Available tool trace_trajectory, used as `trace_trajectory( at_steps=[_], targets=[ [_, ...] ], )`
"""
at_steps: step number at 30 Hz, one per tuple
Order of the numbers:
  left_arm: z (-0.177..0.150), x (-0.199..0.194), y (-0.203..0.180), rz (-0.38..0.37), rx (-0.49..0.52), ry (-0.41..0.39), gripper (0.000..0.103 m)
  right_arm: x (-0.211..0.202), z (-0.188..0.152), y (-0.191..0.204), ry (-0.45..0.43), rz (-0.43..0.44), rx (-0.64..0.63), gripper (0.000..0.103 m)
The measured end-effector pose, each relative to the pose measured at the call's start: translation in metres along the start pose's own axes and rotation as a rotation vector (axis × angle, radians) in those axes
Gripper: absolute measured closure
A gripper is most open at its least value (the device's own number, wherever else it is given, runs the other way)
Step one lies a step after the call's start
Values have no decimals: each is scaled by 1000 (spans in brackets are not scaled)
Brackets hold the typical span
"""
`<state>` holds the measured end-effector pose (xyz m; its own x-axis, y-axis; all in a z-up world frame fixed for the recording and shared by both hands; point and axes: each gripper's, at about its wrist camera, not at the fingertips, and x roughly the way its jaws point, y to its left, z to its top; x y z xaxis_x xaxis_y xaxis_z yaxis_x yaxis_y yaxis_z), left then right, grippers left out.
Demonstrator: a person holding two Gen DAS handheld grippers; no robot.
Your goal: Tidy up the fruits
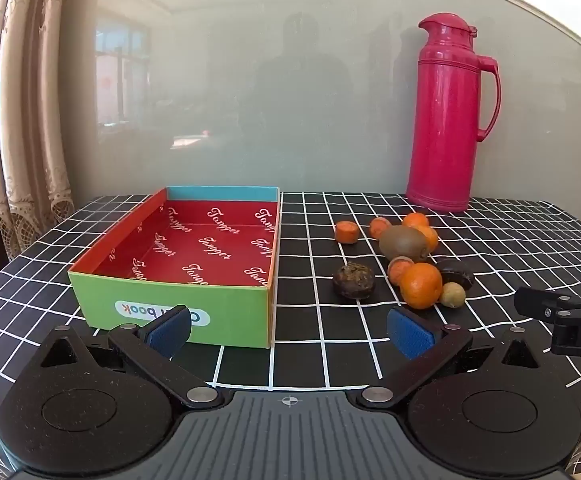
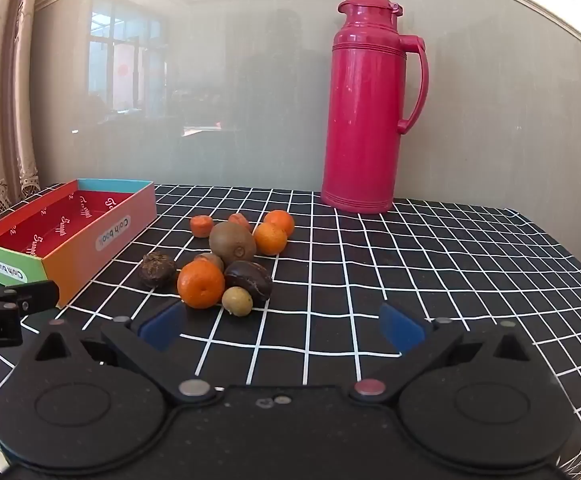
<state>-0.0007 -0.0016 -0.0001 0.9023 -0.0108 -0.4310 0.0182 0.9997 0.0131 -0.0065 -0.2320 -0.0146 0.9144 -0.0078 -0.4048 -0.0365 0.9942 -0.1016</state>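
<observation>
Both your grippers are spread wide and empty: left gripper (image 1: 290, 332), right gripper (image 2: 282, 326). Nothing's sorted yet, so you're at the first pick. Fruit pile (image 2: 226, 256) sits just ahead of the right one; nearest is the mandarin (image 2: 201, 284). Box (image 1: 170, 308) beside it holds nothing; drop fruit there.

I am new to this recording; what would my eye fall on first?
A tall pink thermos stands at the back of the checked tablecloth. Before it lies a heap of fruit, with a bright orange nearest. An empty colourful box, red inside, sits left of the heap.
</observation>
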Motion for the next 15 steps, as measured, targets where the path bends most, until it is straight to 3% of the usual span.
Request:
trace_trajectory(
  at_steps=[15],
  targets=[
    [1, -1, 1, 4, -5, 3, 0, 0, 0, -2, 0, 4, 11, 0]
  ],
)
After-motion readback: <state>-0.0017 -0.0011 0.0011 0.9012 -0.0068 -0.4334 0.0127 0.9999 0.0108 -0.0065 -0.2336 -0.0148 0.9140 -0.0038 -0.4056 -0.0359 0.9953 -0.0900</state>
